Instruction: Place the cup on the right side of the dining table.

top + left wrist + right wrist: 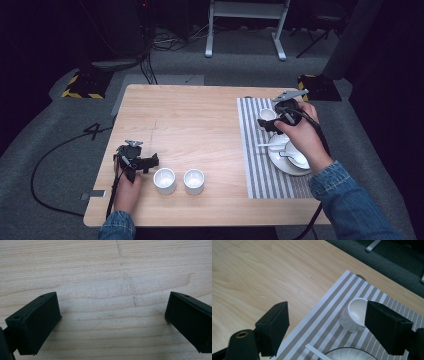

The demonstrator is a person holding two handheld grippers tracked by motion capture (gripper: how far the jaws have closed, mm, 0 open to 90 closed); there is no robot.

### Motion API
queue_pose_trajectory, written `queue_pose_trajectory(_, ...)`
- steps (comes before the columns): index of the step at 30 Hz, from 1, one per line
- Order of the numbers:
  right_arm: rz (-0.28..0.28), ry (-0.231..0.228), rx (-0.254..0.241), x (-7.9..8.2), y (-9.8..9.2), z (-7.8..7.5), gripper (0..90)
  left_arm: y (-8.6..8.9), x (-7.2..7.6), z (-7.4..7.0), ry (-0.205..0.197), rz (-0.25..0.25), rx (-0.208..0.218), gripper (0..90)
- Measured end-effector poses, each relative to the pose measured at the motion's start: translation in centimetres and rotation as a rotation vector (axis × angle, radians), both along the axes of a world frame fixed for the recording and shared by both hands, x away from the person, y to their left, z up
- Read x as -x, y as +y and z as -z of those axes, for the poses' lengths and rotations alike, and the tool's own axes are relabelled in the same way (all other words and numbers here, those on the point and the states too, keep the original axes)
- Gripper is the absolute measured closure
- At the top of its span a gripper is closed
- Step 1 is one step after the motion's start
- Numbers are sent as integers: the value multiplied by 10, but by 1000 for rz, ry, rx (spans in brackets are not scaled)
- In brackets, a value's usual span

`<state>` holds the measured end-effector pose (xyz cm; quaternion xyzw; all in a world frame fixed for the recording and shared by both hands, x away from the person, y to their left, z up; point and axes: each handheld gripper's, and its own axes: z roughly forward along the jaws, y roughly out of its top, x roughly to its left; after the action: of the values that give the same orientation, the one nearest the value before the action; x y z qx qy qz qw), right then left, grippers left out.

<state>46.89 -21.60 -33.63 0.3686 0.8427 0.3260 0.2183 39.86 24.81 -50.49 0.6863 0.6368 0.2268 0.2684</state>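
both grippers have their jaws spread with nothing between them. left gripper point(150, 162) sits low over bare wood at the near left of the table point(200, 115), just beside the two white cups point(164, 180) near the front edge. farther off, the right gripper point(327, 322) hovers over the striped mat point(329, 315), beyond the plate point(280, 162) with spoons; a small white cup point(354, 315) lies tilted just beside its right-hand jaw.
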Motion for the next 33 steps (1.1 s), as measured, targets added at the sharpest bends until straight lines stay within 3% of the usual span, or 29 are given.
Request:
queue_pose_trajectory(9, -70, -13, 20, 32, 8, 9, 198, 0, 0, 0, 2, 3, -2, 2)
queue_pose_trajectory(19, -156, 44, 9, 59, 20, 30, 228, -1, 0, 0, 1, -9, 0, 3)
queue_pose_trajectory(26, -184, 66, 2, 72, 24, 44, 222, -1, 0, 0, 1, -9, 0, 3)
queue_pose_trajectory(30, -228, 126, 63, 79, 27, 54, 216, -1, 0, 0, 1, -9, 0, 3)
queue_pose_trajectory(33, -248, 142, 88, 86, 29, 61, 212, -1, 0, 0, 1, -9, 0, 3)
